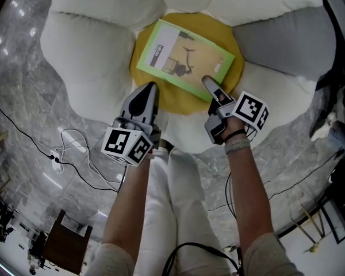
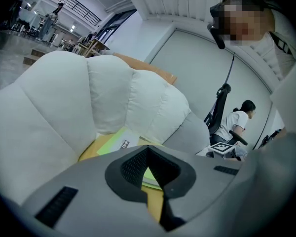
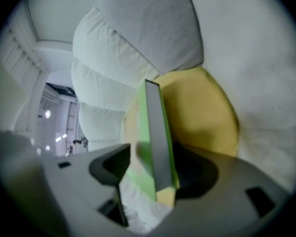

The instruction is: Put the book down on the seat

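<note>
Hovering beside the round yellow seat cushion (image 1: pixel 178 101), the left gripper (image 1: pixel 151 87) is closed and empty. The green-bordered paperback book (image 1: pixel 187 56) lies flat on the cushion, its corner between the right gripper's (image 1: pixel 210 85) spread jaws. It looks released, so backing straight out comes next.

Head view looks steeply down from above onto the yellow seat (image 1: pixel 172 102) and book (image 1: pixel 187 56). Left gripper view: low, facing across the seat, near. Right gripper view: closest, at the book's edge. All three share book and seat.
</note>
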### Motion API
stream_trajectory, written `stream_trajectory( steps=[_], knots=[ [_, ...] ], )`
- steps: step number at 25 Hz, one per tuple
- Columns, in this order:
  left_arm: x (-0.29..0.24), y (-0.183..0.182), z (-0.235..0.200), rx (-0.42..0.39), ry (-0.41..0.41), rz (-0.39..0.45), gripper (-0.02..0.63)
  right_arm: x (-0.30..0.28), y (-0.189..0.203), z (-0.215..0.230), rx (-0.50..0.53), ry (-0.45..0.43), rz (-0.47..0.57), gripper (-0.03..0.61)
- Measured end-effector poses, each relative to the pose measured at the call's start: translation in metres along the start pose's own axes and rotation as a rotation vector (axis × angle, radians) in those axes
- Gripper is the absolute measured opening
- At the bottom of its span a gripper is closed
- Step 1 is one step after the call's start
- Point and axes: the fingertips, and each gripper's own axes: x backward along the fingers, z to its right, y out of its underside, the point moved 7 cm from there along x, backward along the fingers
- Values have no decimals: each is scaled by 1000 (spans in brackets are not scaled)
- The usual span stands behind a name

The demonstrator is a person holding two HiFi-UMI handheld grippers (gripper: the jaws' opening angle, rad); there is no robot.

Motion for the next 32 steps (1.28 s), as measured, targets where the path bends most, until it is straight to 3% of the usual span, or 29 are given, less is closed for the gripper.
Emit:
stream_trajectory(
  steps=[32],
  knots=[
    [20, 21, 7, 13, 11, -35, 23, 25, 17, 24, -36, 11, 40, 279]
  ],
)
